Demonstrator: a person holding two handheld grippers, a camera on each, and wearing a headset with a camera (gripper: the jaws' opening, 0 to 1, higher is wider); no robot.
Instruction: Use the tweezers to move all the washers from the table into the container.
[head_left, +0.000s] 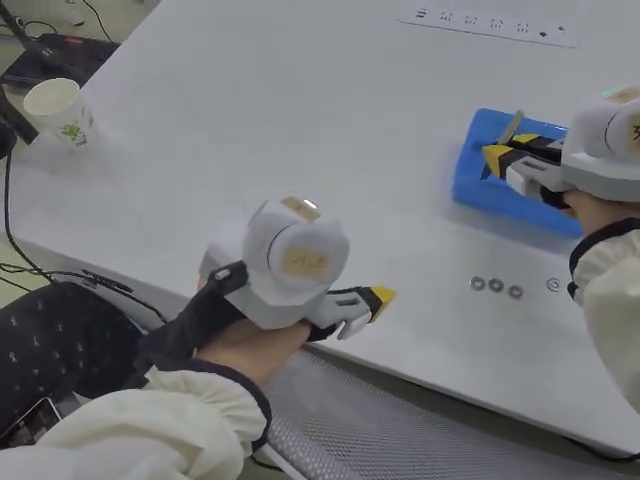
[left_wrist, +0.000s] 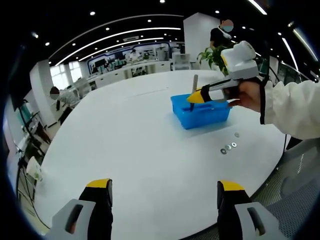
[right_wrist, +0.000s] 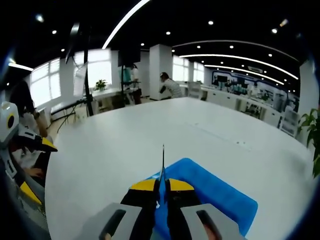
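Four small flat silver metal washers (head_left: 496, 285): round rings with a centre hole, thin, faintly shiny, lying flat on the large smooth white bench (head_left: 300, 120).
Washer position: near the front edge of the bench; three sit in a close row and the fourth lies a little apart to the right, beside a white sleeve (head_left: 610, 300). All are on bare surface, outside the container.
Shallow blue plastic rectangular container (head_left: 478, 185): rounded corners and plain matte walls. It stands on the bench just behind the washers.
Thin grey metal tweezers (right_wrist: 163, 167): straight and slim, tapering to a fine point. The shaft juts forward from the jaws, over the container.
Right tool (head_left: 495, 158): rounded white shell, black jaws capped in yellow. The jaws are clenched together on the tweezers, and it is held above the container.
Left tool (head_left: 375, 298): same build. In the left gripper view its jaws stand spread wide with nothing between them; it sits low over the front edge of the bench, well apart from the washers.
Bench surface: even, slightly glossy, with a curved outline in the gripper views.
Bench extras: a white paper cup with green print (head_left: 60, 110) at the left edge, and a long white power strip (head_left: 490, 22) on the far side.
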